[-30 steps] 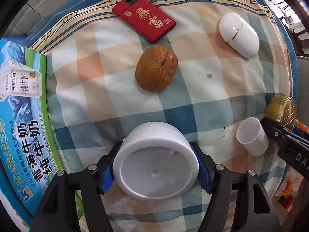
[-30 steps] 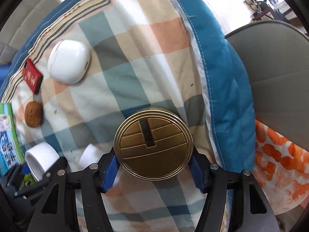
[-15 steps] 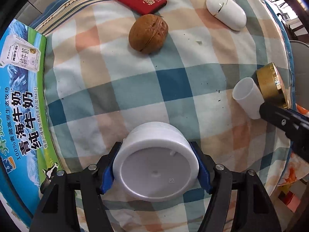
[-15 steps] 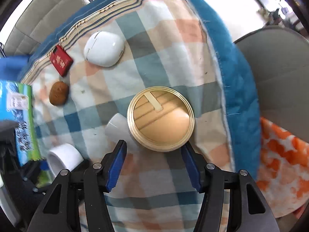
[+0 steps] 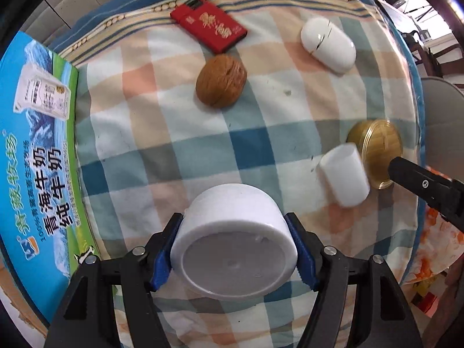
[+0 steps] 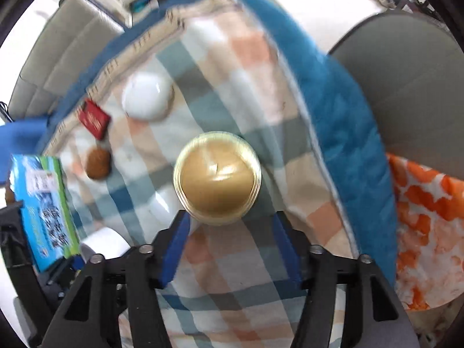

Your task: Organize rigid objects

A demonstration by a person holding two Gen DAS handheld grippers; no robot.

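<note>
My left gripper [image 5: 233, 232] is shut on a white round container [image 5: 232, 243], which hangs over the checked cloth [image 5: 162, 133]. A gold round tin [image 6: 217, 178] rests on the cloth just past the fingertips of my right gripper [image 6: 231, 226]. The right jaws are opening, their blue pads clear of the tin. In the left wrist view the gold tin [image 5: 377, 150] stands beside a small white cup [image 5: 345, 174] lying on its side, with a right gripper finger [image 5: 420, 182] next to them. The right wrist view is blurred.
A walnut [image 5: 221, 81], a red box [image 5: 208, 27] and a white oval case [image 5: 327, 45] lie farther back on the cloth. A blue-green milk carton box [image 5: 34, 159] borders the left edge. A grey chair [image 6: 406, 87] and orange patterned fabric [image 6: 429, 217] are off the right edge.
My right gripper has let go of the gold tin and risen; the tin now rests on the cloth by the small cup. My left gripper keeps the white container and has shifted a little.
</note>
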